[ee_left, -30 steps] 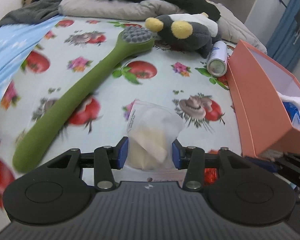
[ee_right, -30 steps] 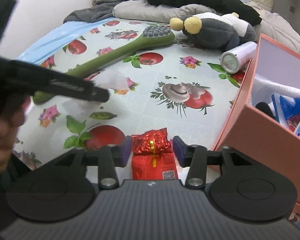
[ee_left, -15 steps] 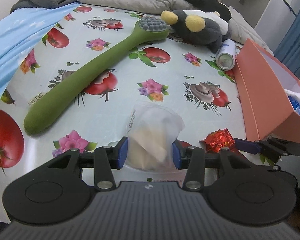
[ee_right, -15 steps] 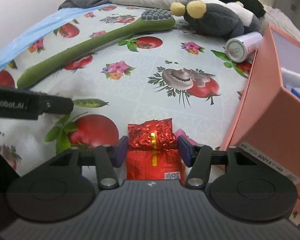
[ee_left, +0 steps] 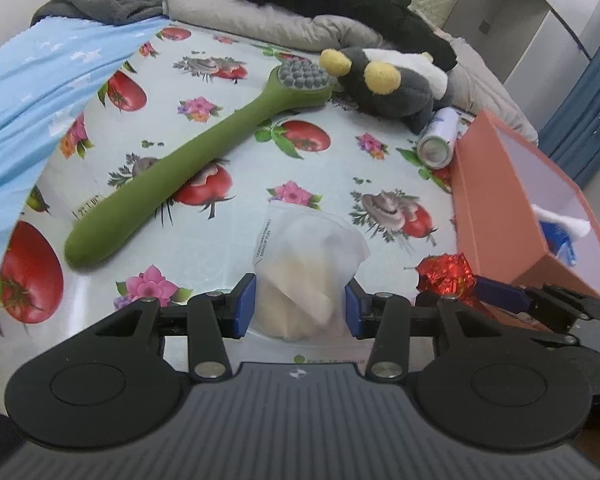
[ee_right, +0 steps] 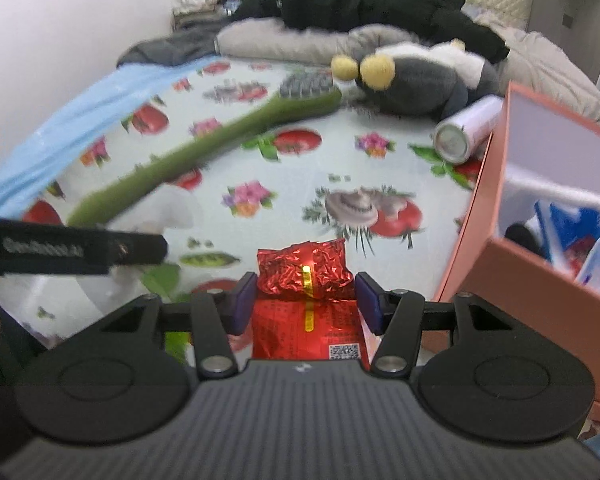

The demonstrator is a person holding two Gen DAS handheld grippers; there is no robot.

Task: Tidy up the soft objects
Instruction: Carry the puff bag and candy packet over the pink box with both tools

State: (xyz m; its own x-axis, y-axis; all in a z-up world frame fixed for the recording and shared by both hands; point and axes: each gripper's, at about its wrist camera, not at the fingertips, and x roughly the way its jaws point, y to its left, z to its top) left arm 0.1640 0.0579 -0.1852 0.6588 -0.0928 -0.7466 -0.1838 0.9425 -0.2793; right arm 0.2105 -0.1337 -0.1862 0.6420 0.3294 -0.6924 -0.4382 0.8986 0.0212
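Note:
My left gripper (ee_left: 299,307) is shut on a frosted white pouch (ee_left: 305,264) with a pale sponge inside, held above the patterned tablecloth (ee_left: 236,184). My right gripper (ee_right: 306,297) is shut on a red foil packet (ee_right: 305,280); the packet also shows in the left wrist view (ee_left: 446,271) beside the orange box (ee_left: 512,200). The box (ee_right: 540,280) stands open at the right and holds blue and white packets. A grey plush toy (ee_left: 384,80) with yellow ears lies at the back.
A long green massage brush (ee_left: 188,164) lies diagonally across the cloth. A white can (ee_left: 438,140) lies on its side between the plush and the box. Grey and black bedding (ee_left: 320,4) is piled at the back. A blue sheet (ee_left: 32,92) covers the left.
Both grippers have pulled back and risen with their loads. The right gripper has drawn closer to the orange box and its view is now blurred by motion.

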